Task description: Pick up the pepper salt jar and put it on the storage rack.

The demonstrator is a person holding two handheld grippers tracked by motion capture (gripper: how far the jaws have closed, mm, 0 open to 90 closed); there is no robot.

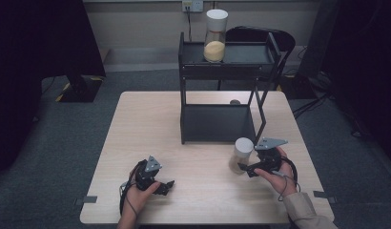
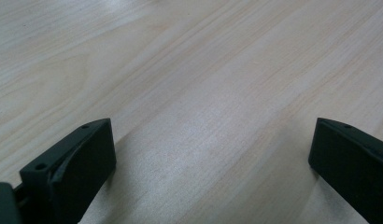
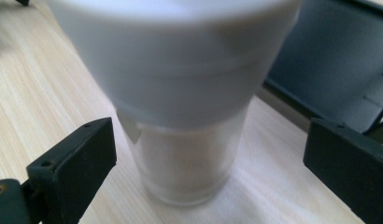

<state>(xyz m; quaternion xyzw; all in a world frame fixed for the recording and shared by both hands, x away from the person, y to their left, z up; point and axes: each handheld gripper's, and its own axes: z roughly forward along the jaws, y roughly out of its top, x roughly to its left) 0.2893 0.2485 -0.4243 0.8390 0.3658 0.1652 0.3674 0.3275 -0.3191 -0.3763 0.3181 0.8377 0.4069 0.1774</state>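
Right hand-held gripper [image 1: 244, 167] has its jaws spread wide around the white-lidded jar [image 1: 241, 155], which stands on the counter [image 1: 136, 129] at about four o'clock, just in front of the black shelf rack [image 1: 217, 121]. Neither jaw touches the glass yet. The risk, as I judge it: close off-centre or too high on the smooth lid and the tall jar tips or slides toward the rack. The right hand comes in low, wrist angled inward. Left hand-held gripper [image 1: 166, 186] rests at seven o'clock, jaws apart over bare wood. A second jar [image 1: 215, 36] with yellow grain sits on the top shelf.
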